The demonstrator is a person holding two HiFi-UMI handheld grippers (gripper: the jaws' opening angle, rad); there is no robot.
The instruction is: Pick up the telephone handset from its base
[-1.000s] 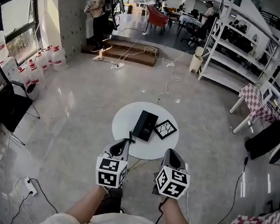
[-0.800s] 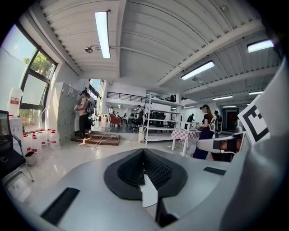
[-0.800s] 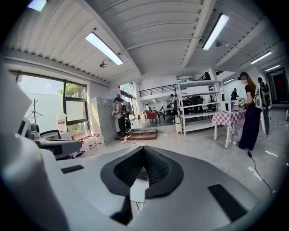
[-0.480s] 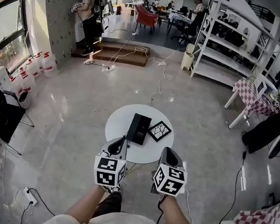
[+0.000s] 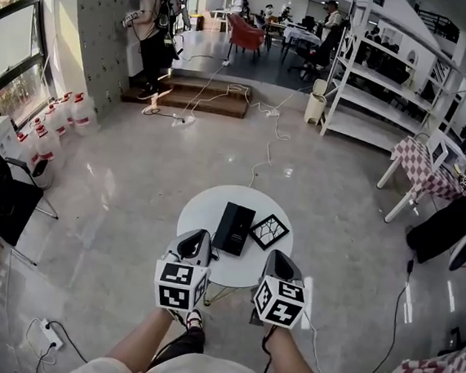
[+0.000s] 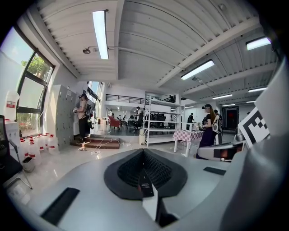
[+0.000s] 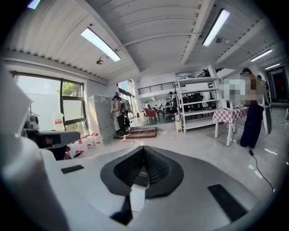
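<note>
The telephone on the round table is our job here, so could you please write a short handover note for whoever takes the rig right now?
Left hand-held gripper: jaws together, nothing between them, held at the near left edge of the round white table.
Right hand-held gripper: jaws together, empty, at the table's near right edge.
Telephone: black, lying mid-table, untouched; its parts are too small to tell apart here. A patterned tile lies on the table just right of it.
Done: approach only.
Left: the whole pick-up. Probably open a gripper, lower it to the telephone, grasp and lift.
</note>
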